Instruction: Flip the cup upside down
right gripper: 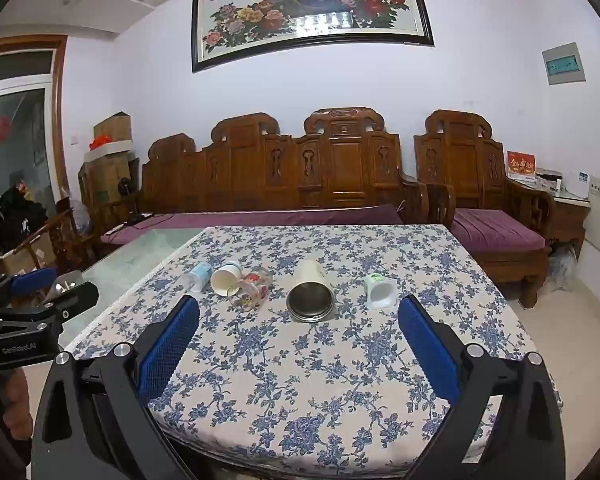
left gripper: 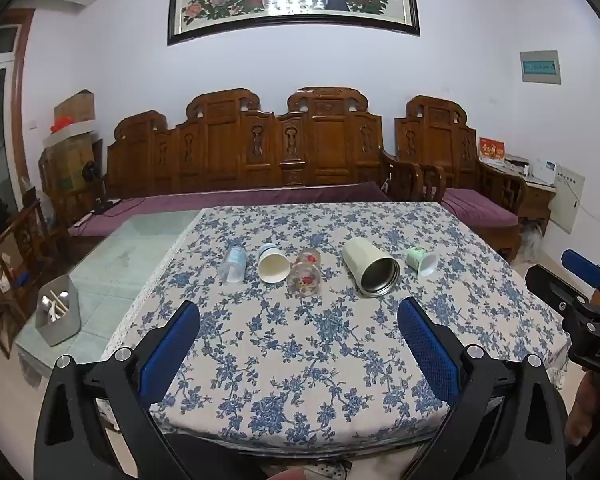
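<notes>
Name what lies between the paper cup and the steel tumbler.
The flowered glass, on its side, lies between paper cup and steel tumbler; both views show it.

Five cups lie on their sides across a floral-clothed worktop (right gripper: pixel 340 380), the steel-lined tumbler (right gripper: pixel 311 292) central, framed by the right claw (right gripper: pixel 299 320) spread wide.

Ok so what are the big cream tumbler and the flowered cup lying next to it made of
The cream tumbler looks like steel with a matte painted outside: its open mouth shows a grey, dull metallic lining. The flowered cup seems to be clear glass or plastic, since the tablecloth shows through around the red print.
</notes>
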The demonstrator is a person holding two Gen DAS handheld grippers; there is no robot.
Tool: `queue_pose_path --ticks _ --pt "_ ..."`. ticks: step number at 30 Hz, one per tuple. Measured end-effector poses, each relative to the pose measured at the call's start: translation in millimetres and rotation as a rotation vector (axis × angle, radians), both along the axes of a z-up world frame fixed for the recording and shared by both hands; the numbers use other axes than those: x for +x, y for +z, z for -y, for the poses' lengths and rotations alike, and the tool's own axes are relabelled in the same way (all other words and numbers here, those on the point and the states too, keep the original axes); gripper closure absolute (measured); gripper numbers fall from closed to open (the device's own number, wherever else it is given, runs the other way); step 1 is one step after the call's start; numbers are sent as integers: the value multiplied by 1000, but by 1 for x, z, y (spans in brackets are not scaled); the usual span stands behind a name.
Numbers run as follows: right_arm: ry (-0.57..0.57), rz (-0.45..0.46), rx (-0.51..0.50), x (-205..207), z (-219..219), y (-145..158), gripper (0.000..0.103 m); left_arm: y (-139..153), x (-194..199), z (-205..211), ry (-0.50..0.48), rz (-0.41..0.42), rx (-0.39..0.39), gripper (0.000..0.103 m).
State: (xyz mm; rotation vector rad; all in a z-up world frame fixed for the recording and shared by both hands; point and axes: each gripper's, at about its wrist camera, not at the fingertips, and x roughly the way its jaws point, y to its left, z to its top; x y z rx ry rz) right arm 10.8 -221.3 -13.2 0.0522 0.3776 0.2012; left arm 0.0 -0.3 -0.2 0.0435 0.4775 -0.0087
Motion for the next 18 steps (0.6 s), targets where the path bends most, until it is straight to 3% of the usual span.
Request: queue_pose_path --ticks 18 --pt "-1 -1 -6 -1 -2 0 3 2 1 -2 2 10 -8 8"
